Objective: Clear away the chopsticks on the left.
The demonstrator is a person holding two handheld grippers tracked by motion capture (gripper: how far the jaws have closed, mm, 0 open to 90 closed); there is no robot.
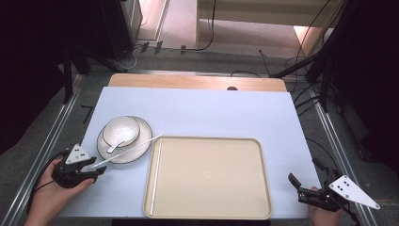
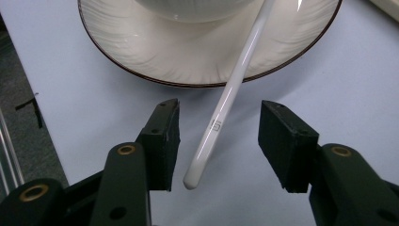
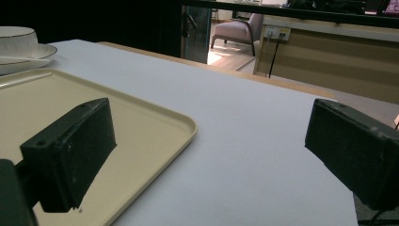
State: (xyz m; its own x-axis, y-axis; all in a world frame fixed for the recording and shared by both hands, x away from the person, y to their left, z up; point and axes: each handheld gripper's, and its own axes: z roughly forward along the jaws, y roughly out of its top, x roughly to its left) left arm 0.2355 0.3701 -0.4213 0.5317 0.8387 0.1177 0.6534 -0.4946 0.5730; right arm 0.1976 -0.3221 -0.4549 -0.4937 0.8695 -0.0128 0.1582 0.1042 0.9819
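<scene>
A long white chopstick [image 1: 127,151] [image 2: 230,94] leans with its far part on a white plate [image 1: 143,147] [image 2: 141,47]; its near end lies on the pale blue table. My left gripper [image 1: 96,170] [image 2: 221,113] is open, its jaws on either side of that near end, neither pad touching it. On the plate stands a white bowl [image 1: 121,129] [image 2: 193,9] with a white spoon [image 1: 120,141] in it. My right gripper [image 1: 306,172] [image 3: 207,141] hangs wide open and empty at the table's near right corner, beside a beige tray [image 1: 207,174] [image 3: 141,117].
A second white chopstick [image 1: 156,174] [image 3: 23,80] lies along the tray's left side. The blue table top [image 1: 211,110] reaches back to a wooden strip. Metal rails run along both sides of the table, and cables lie on the floor beyond.
</scene>
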